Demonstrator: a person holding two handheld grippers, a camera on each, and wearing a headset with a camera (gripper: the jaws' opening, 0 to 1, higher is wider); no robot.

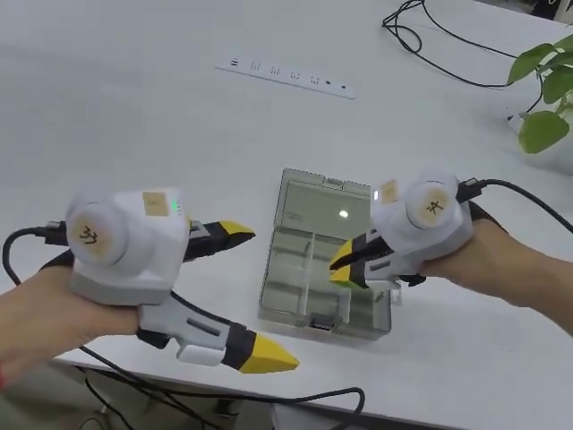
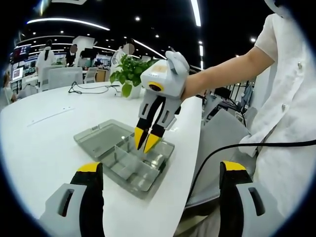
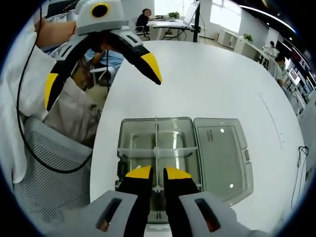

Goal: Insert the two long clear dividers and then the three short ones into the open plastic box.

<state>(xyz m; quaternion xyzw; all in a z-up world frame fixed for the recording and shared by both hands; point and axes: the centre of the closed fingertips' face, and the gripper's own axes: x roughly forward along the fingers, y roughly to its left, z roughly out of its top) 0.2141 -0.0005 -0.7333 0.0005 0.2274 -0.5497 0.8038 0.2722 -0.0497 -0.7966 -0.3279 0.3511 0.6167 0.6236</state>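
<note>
L gripper (image 1: 255,296) was held off to the left of the box (image 1: 295,320), above the tabletop (image 1: 134,107) near its front edge. Its jaws were spread wide w/ nothing between them and touching nothing; the yellow tips pointed toward the box.

R gripper (image 3: 159,174) was over the near end of the box, tips angled down into it. Jaws were nearly together w/ just a thin gap. In the right gripper view that gap sat right over the centre divider (image 3: 156,136). The clear plastic made it impossible to tell whether the jaws were pinched on the divider's top edge or only close around it. The left gripper view showed the same: tips down inside the box, almost closed.

The box was clear plastic and sat open on the tabletop, lid (image 1: 313,202) folded flat on the far side. Inside, the centre divider ran away from R gripper down the middle, and a cross divider (image 3: 138,152) stood across it, both upright and splitting the base into compartments.

Further back on the tabletop were a white power strip (image 1: 286,76), a black cable (image 1: 439,40) and a green plant (image 1: 546,81), all well apart from the box.
</note>
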